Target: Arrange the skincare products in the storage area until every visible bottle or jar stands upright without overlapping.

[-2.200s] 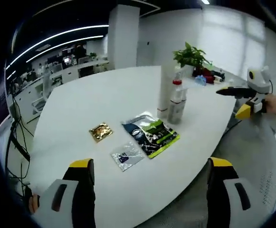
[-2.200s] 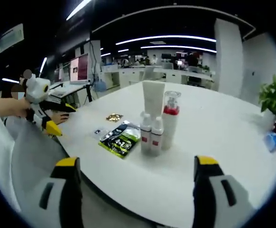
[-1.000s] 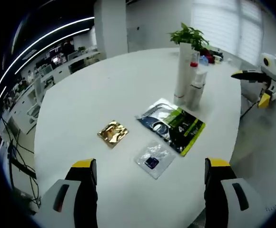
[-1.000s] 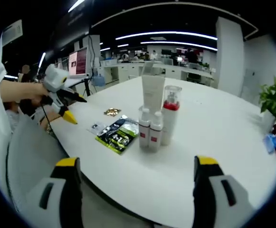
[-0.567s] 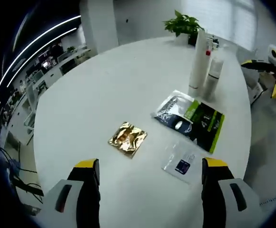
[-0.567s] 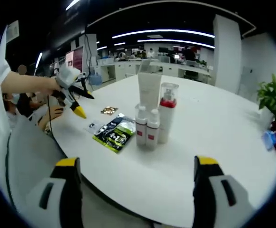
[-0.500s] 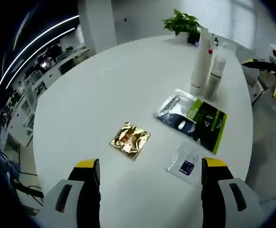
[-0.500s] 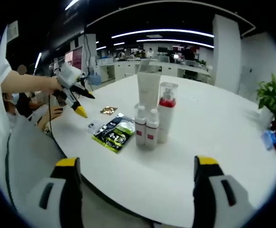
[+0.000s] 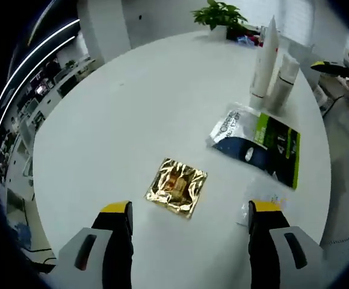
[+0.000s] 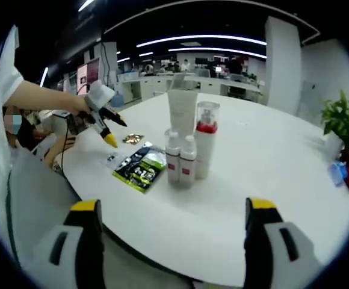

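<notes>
Gold foil catches the light at the centre of your left gripper view: a crinkled square sachet (image 9: pixel 177 186) lying flat on the white round table (image 9: pixel 132 102), just ahead of your left gripper (image 9: pixel 189 226), whose yellow-tipped jaws stand spread wide with nothing between them. To its right lies a dark blue and green pouch (image 9: pixel 257 145) with white print too small to read, and a small clear sachet (image 9: pixel 260 205) sits partly hidden behind the right jaw. At the upper right of that view the bottles (image 9: pixel 274 69) stand upright as a tight cluster. Your right gripper view shows them better: a tall white tube (image 10: pixel 182 120), a clear-capped bottle with a red collar (image 10: pixel 204 147) and two small white bottles with red labels (image 10: pixel 180 158), touching one another near the frame's centre; the label text cannot be read. Your right gripper (image 10: pixel 168 232) is also spread and empty, well short of them. A potted plant (image 10: pixel 341 123) sits at the right edge.
</notes>
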Tool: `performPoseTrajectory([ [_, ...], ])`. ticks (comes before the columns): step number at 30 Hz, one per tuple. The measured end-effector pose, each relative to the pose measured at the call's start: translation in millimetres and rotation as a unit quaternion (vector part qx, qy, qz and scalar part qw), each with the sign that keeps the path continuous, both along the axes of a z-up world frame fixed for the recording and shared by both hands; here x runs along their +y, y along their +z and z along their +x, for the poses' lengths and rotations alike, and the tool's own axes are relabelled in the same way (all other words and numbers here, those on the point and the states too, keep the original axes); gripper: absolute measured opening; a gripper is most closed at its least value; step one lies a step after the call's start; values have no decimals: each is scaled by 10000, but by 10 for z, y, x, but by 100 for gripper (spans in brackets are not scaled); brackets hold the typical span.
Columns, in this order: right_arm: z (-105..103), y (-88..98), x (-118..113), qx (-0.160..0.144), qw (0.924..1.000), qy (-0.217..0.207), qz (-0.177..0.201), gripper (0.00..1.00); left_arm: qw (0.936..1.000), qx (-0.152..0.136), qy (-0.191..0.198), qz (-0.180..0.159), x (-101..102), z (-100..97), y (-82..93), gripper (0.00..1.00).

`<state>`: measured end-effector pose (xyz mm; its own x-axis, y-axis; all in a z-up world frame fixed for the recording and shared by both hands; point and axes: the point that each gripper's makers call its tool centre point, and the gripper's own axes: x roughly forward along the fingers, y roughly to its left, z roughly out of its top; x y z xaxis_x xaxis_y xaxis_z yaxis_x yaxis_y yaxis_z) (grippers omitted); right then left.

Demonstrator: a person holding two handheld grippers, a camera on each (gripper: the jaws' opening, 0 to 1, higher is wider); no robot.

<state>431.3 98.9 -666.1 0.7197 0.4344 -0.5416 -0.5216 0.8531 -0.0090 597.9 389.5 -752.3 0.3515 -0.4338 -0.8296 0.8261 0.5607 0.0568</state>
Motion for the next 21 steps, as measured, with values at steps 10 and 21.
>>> performPoseTrajectory([
  [10,-1,-13,-6,39,10000,-32,-27,99,9987,242,-370,261,-25,148,-150,68],
  [21,5,-18,-18,49,10000,-74,-20,99,9968,397,-605,344,-105,204,-206,60],
])
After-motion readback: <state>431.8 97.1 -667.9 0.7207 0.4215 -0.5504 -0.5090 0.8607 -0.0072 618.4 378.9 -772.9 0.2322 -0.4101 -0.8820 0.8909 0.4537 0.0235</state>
